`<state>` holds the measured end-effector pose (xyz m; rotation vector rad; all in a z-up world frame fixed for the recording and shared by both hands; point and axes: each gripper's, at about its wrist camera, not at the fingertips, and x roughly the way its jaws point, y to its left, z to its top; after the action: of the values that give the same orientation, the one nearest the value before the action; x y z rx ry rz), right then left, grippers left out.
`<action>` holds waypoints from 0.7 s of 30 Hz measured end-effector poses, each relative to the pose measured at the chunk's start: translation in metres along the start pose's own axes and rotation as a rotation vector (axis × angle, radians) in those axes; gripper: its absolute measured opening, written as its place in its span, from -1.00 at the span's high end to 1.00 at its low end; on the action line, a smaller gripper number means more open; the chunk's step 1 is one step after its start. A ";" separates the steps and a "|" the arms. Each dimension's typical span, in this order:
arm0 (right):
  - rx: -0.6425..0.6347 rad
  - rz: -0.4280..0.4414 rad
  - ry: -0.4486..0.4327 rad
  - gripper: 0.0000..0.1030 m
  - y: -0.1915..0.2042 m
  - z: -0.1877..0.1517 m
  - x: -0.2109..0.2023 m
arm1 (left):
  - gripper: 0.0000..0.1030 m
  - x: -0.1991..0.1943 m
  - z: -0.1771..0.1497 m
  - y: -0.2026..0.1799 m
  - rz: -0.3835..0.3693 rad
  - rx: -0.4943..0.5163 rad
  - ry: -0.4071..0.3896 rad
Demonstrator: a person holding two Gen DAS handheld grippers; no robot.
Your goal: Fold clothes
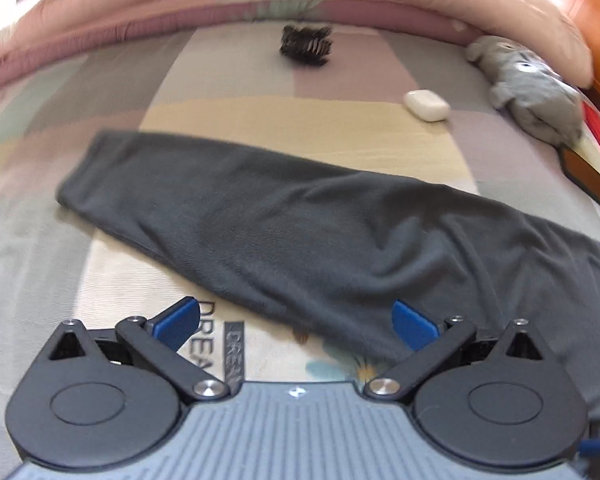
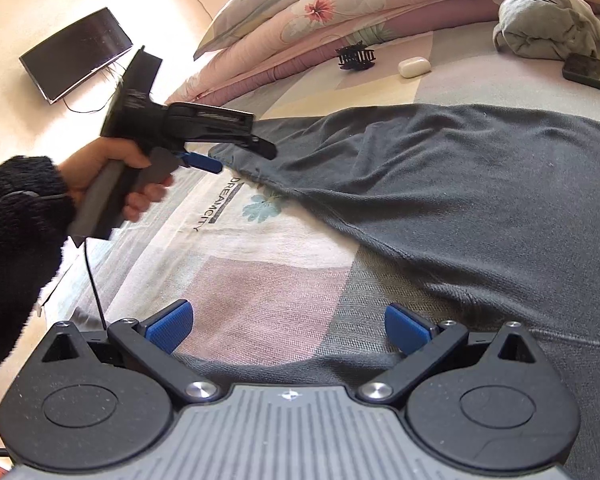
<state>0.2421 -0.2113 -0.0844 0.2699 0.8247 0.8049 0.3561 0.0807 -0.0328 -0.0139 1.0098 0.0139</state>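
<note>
A dark grey long-sleeved garment (image 2: 480,200) lies spread on the bed. Its sleeve (image 1: 260,208) stretches to the left in the left wrist view. My left gripper (image 1: 296,322) is open and empty, just in front of the sleeve's near edge. It also shows in the right wrist view (image 2: 240,156), held by a hand over the sleeve's cuff. My right gripper (image 2: 288,328) is open and empty, low over the bedsheet, with the garment's lower edge by its right finger (image 2: 406,328).
The patterned bedsheet (image 2: 236,264) covers the bed. A pink floral quilt (image 2: 340,12) lies along the far side. A black hair claw (image 1: 306,45), a white case (image 1: 426,106), a grey plush toy (image 1: 532,88) and a phone (image 2: 588,72) lie beyond the garment.
</note>
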 end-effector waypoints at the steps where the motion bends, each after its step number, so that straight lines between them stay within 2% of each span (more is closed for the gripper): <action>1: -0.011 0.007 -0.009 -1.00 0.000 0.001 0.000 | -0.97 -0.015 -0.004 -0.001 0.000 0.011 -0.009; 5: -0.025 -0.009 -0.013 -1.00 0.004 0.006 -0.011 | -0.98 -0.076 -0.029 0.004 -0.064 0.042 -0.041; 9: -0.099 -0.108 -0.031 -1.00 0.026 0.000 -0.057 | -0.98 -0.135 -0.067 0.008 -0.128 0.079 -0.075; 12: -0.136 -0.215 -0.029 -1.00 0.036 -0.018 -0.084 | -0.98 -0.153 -0.107 0.010 -0.165 0.085 -0.072; 16: -0.095 -0.395 0.023 -1.00 0.026 -0.052 -0.094 | -0.98 -0.155 -0.171 -0.013 -0.108 0.120 -0.100; 18: -0.056 -0.476 0.042 -1.00 0.018 -0.070 -0.097 | -0.98 -0.149 -0.203 -0.026 -0.093 0.086 -0.141; 20: -0.021 -0.521 0.049 -1.00 0.013 -0.084 -0.098 | -0.98 -0.143 -0.234 -0.039 -0.074 0.055 -0.182; 21: -0.022 -0.541 0.039 -1.00 0.013 -0.089 -0.098 | -0.98 -0.137 -0.245 -0.048 -0.039 0.060 -0.193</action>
<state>0.1292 -0.2813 -0.0832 0.0050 0.8716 0.3115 0.0765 0.0280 -0.0467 0.0222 0.8165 -0.0502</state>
